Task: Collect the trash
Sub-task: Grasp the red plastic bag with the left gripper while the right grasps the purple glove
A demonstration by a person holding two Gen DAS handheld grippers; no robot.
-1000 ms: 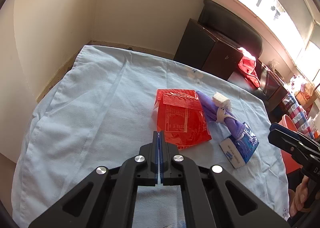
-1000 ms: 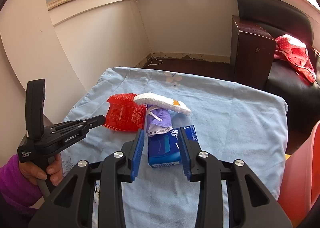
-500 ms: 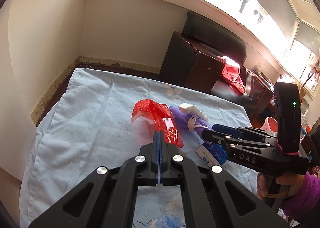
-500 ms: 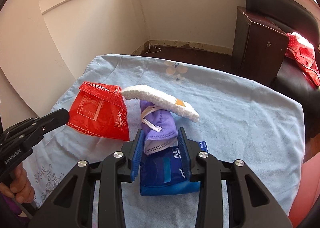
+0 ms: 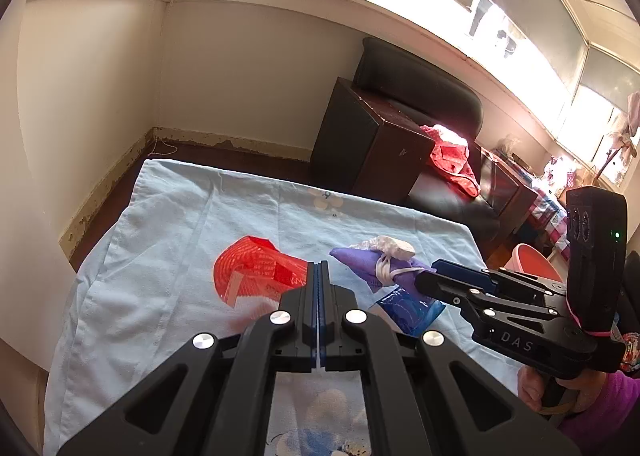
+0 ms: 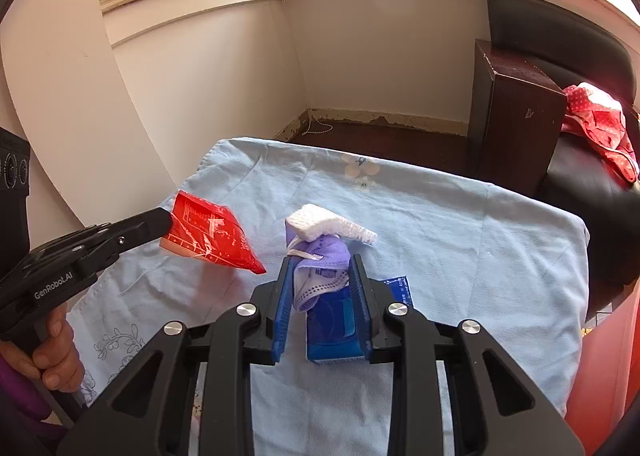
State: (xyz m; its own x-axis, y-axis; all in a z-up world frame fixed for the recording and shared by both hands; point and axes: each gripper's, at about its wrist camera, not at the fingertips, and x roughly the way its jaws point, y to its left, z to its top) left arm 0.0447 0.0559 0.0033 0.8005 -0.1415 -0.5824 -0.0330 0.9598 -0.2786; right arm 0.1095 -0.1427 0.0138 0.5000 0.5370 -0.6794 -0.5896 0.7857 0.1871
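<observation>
Presently, the scene is noted as follows.

Left claw point(image 5: 319, 276): pressed together on one edge of the red wrapper point(image 6: 208, 234). A thin film gives no body to grip, so an edge is pinched.

Red wrapper: held clear of the surface point(image 6: 460, 232), toward its left edge. It hangs from the pinched edge with its far corner pointing down. It is probably kept lifted so that it is not dropped while the other hand works.

Right claw point(image 6: 320, 284): half spread, and its jaws have just been closing. They stand on both sides of the purple face mask point(image 6: 320, 256) and the blue packet point(image 6: 344, 320), near the middle of the surface. Whether the pads already press cannot be told; a small gap seems to remain on the left side.

Purple face mask: crumpled, lying partly over the far end of the blue packet, with its white strap loose. Because the two overlap, both may be taken in one grip.

White pad point(image 6: 328, 225): resting on the far side of the mask, outside the jaws. It is judged that it will be left behind or slide off at lifting.

Orange bin point(image 5: 532, 264): seen beyond the right edge of the surface, on the floor. It is probably the place for the trash.

Risk: the soft mask may slip from between the jaws.
</observation>
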